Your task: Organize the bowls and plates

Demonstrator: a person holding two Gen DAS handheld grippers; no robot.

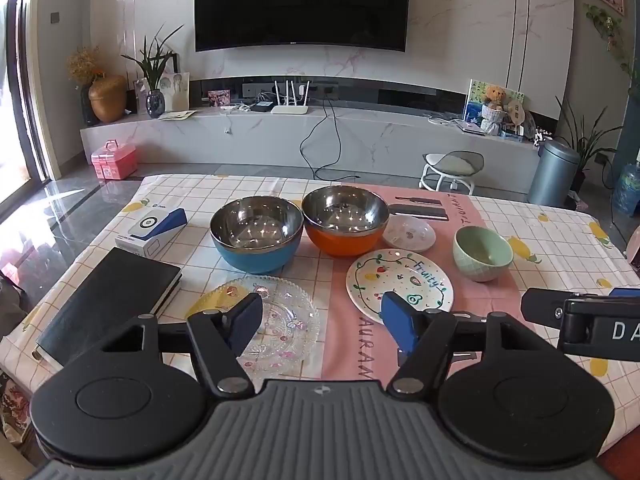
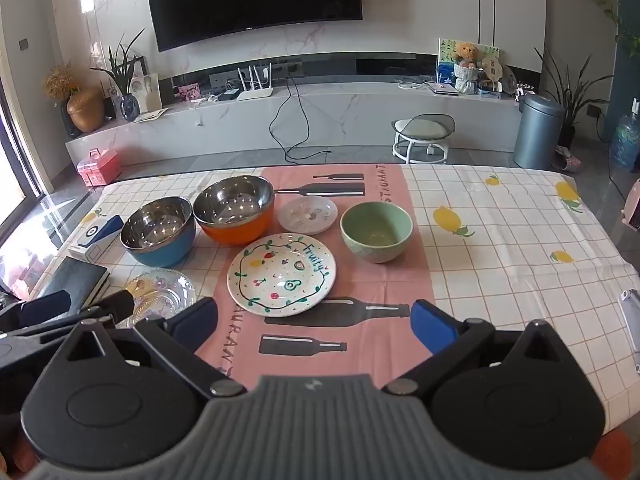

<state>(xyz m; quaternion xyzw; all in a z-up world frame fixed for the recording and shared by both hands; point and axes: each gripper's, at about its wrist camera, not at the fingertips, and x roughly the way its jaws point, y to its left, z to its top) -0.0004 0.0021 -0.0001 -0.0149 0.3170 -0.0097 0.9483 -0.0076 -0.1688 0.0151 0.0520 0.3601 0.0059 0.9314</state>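
Note:
On the table stand a blue steel bowl [image 1: 256, 234] [image 2: 158, 232], an orange steel bowl [image 1: 345, 220] [image 2: 234, 210], a green ceramic bowl [image 1: 482, 254] [image 2: 376, 232], a white "Fruity" plate [image 1: 400, 282] [image 2: 282, 274], a small white saucer [image 1: 409, 232] [image 2: 308, 214] and a clear glass plate [image 1: 276, 320] [image 2: 162, 294]. My left gripper [image 1: 322, 322] is open and empty, above the near edge of the glass plate and the "Fruity" plate. My right gripper [image 2: 314, 326] is open and empty, just in front of the "Fruity" plate.
A black notebook [image 1: 108, 300] and a white-blue box [image 1: 152, 232] lie at the table's left. The right gripper's finger [image 1: 580, 312] shows at the right of the left wrist view. A checked cloth [image 2: 500, 248] with a pink runner covers the table.

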